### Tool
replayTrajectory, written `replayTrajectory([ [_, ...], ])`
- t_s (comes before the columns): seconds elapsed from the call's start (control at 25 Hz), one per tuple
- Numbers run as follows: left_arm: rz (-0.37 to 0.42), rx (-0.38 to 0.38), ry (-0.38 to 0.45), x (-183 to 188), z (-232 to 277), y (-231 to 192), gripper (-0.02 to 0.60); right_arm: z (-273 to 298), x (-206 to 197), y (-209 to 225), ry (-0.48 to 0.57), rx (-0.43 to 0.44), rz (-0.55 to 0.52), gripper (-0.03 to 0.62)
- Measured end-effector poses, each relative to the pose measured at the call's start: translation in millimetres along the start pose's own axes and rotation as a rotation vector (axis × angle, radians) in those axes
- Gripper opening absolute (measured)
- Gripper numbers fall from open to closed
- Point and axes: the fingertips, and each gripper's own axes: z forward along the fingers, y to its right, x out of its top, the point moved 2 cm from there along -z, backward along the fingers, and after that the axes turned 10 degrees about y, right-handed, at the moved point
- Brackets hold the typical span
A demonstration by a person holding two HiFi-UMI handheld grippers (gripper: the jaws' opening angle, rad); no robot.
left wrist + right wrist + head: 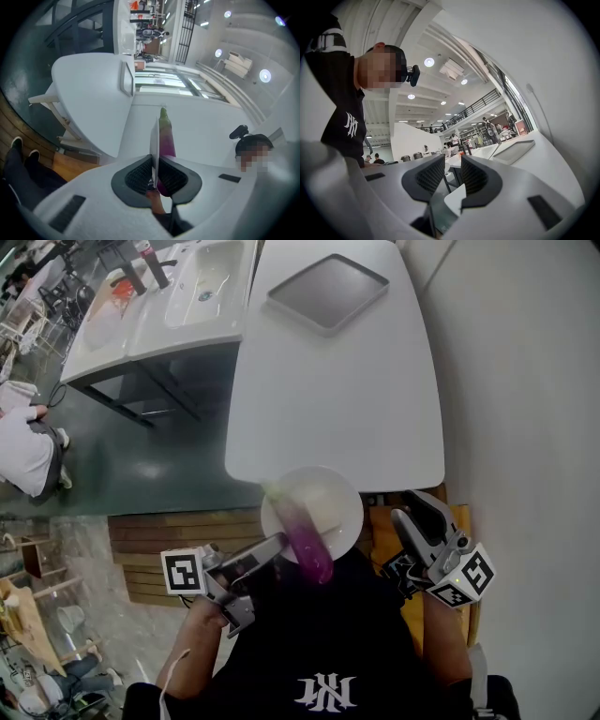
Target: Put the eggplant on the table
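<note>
**A:** Fig. 1, head view. Where did we find the long purple eggplant (307,542) with the green stem?

**B:** On the round white plate (336,495), which hung at the near edge of the white oval table (328,399). We could not tell whether the plate touched the tabletop. The eggplant was not yet on the table itself.

**A:** And the 2 grippers?

**B:** The left gripper (274,547) had its jaws closed on the plate's near-left rim. In the left gripper view the thin rim stood edge-on between the pads, with the eggplant just beyond. The right gripper (415,512) stood just beside the plate's right rim, jaws clearly apart and nothing between them.

**A:** Which relation did we judge decisive?

**B:** The eggplant's long axis. It ran from the stem end, toward the table, to the purple butt end, toward the person, where it overhung the plate's rim. From the right gripper's jaws it lay to the left, across a bare part of the plate. We judged the right gripper the only 1 free to take it. We also judged that its jaws would need to close across that axis, not along it. Open tabletop lay between the plate and the grey rectangular tray (328,292) at the far end.
</note>
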Motion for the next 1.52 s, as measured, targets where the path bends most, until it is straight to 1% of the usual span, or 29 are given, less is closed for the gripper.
replayTrajectory([
  [0.2,0.001,-0.020,-0.002,14,-11,4,0.023,14,-8,-15,-0.012,0.007,0.012,0.080],
  [0.28,-0.001,-0.025,0.002,21,-15,3,0.023,21,-12,-19,-0.019,0.012,0.017,0.103],
  [0.4,-0.004,-0.027,0.007,25,-18,1,0.023,24,-15,-21,-0.032,0.015,0.011,0.104],
  [0.56,-0.003,-0.027,0.018,34,-22,0,0.023,27,-10,-21,-0.020,-0.002,0.003,0.104],
  [0.8,-0.002,-0.050,0.020,48,-13,4,0.023,33,-10,-17,-0.050,-0.005,-0.015,0.103],
  [0.96,-0.010,-0.054,0.009,48,-3,8,0.023,34,-5,-16,-0.063,-0.005,-0.008,0.104],
  [1.2,-0.022,-0.039,0.003,57,25,1,0.023,43,-5,13,-0.060,0.003,0.035,0.104],
  [1.52,-0.023,-0.004,-0.016,84,69,-3,0.023,73,0,63,-0.059,0.024,0.094,0.104],
])
